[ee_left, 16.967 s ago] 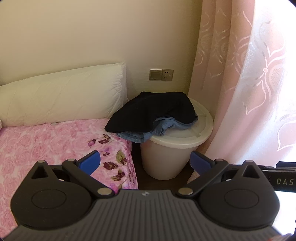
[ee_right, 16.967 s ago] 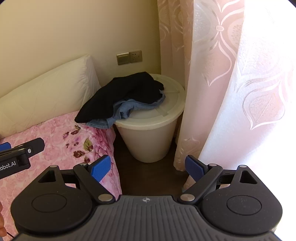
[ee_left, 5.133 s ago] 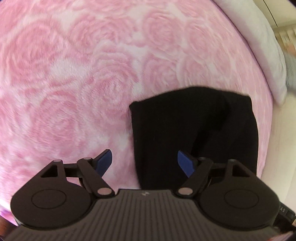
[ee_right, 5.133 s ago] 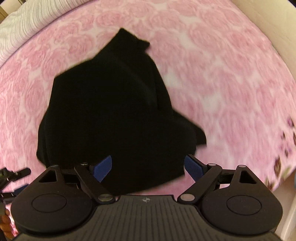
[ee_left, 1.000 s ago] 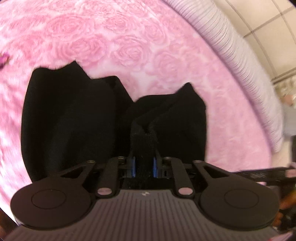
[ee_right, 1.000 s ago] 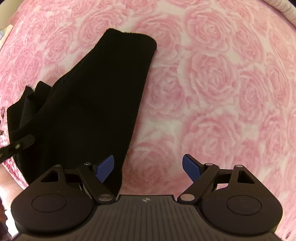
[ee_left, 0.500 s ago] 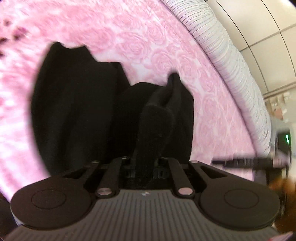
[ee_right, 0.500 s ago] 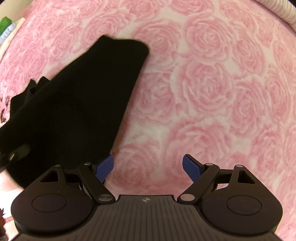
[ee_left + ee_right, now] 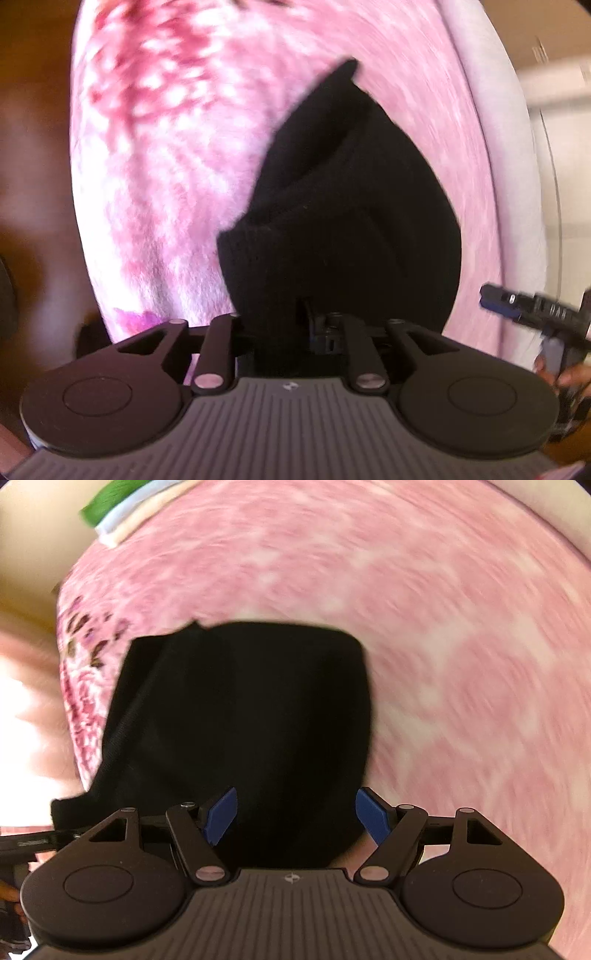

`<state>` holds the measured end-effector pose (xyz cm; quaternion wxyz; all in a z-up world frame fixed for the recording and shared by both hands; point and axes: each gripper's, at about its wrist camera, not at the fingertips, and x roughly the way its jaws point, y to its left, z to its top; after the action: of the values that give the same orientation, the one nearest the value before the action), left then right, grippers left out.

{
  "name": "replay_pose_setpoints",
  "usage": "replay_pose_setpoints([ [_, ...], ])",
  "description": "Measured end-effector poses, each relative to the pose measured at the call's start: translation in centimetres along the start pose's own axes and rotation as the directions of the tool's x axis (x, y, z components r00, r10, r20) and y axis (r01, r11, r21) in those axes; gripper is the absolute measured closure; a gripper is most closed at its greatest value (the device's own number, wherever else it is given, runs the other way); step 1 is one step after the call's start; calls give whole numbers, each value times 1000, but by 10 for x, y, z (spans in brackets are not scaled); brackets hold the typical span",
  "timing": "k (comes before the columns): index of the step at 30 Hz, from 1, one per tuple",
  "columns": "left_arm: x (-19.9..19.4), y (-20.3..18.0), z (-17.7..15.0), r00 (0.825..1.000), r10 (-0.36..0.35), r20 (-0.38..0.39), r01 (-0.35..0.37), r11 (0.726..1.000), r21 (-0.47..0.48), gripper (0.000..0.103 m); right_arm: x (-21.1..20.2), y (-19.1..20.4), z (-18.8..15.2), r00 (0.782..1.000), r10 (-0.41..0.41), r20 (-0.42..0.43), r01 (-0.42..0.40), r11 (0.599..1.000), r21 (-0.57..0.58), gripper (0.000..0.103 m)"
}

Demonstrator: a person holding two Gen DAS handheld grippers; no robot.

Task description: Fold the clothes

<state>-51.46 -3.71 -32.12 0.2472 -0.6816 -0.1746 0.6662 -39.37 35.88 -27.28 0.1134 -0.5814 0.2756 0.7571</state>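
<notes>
A black garment (image 9: pixel 351 221) lies partly folded on the pink rose bedspread (image 9: pixel 166 184). My left gripper (image 9: pixel 291 332) is nearly shut on a bunched edge of it; the cloth rises into the jaws and hides the pads, and the jaws are opening slightly. In the right wrist view the black garment (image 9: pixel 251 709) lies flat under my right gripper (image 9: pixel 295 816). Its blue pads (image 9: pixel 221 814) stand wide apart above the cloth without pressing it, and the jaws are closing. The right gripper (image 9: pixel 524 310) also shows at the right of the left wrist view.
The bed's edge and brown floor (image 9: pixel 33 147) lie to the left in the left wrist view. A white ribbed cushion (image 9: pixel 509 147) borders the bedspread on the right. Folded green, blue and cream cloths (image 9: pixel 114 509) sit at the top left. A hand (image 9: pixel 569 376) holds the right gripper.
Both views have rolled and blurred. My left gripper carried the garment's edge toward the bed's side. My right gripper moved from bare bedspread to above the garment, its pads closer together.
</notes>
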Motion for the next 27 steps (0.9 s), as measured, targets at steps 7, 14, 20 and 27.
replay_pose_setpoints([
  [7, -16, -23, 25, 996, -3, 84, -9, 989, 146, 98, 43, 46, 36, 995, -18, -96, -1, 981, -192, 28],
  [14, -46, -83, 104, 961, -44, 273, -91, 883, 460, 98, 71, 64, 44, 986, -4, -169, -28, 983, -184, 28],
  [20, 22, -49, 174, 987, 75, 143, -124, 920, 371, 98, 81, 70, 51, 982, 13, -189, -44, 985, -164, 27],
  [27, 35, -75, 212, 987, 48, 152, -112, 890, 443, 96, 66, 47, 67, 997, -10, -79, 3, 996, -89, 27],
])
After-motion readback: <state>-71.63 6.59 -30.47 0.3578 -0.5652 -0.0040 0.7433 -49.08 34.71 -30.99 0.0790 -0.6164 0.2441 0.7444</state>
